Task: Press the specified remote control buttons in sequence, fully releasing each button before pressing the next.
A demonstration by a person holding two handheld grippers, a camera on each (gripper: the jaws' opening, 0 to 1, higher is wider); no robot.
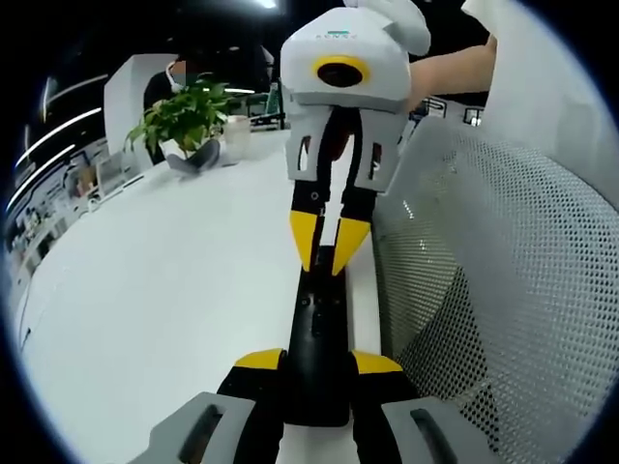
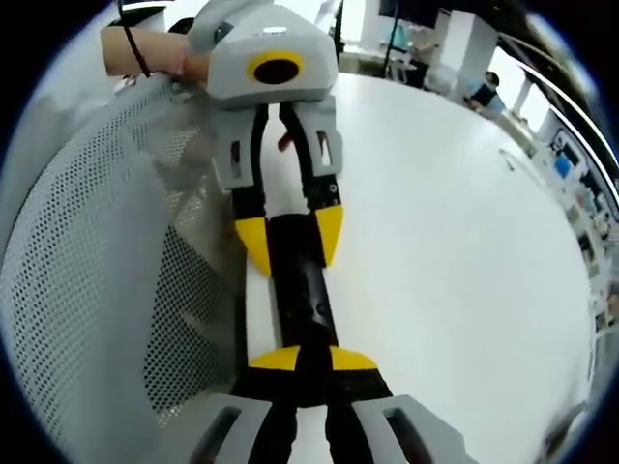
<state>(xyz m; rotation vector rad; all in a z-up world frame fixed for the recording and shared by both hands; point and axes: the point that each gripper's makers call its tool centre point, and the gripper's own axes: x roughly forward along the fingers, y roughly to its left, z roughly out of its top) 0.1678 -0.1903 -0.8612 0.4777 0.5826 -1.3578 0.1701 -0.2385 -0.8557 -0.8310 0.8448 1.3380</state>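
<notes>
Left gripper view: the left gripper [image 1: 316, 365] pinches the near end of the black remote control [image 1: 317, 329], which lies on the white table [image 1: 164, 290]. The right gripper [image 1: 327, 249] meets the remote's far end, jaws nearly together. A potted plant [image 1: 186, 121] stands beyond.

Right gripper view: the right gripper [image 2: 311, 362] has its tips on the remote [image 2: 302, 290]; the left gripper [image 2: 290, 242] clamps the opposite end. A mesh chair back [image 2: 106, 271] stands beside the table.

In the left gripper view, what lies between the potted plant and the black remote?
Only bare white table lies between the potted plant and the remote, as the left gripper view shows.
</notes>
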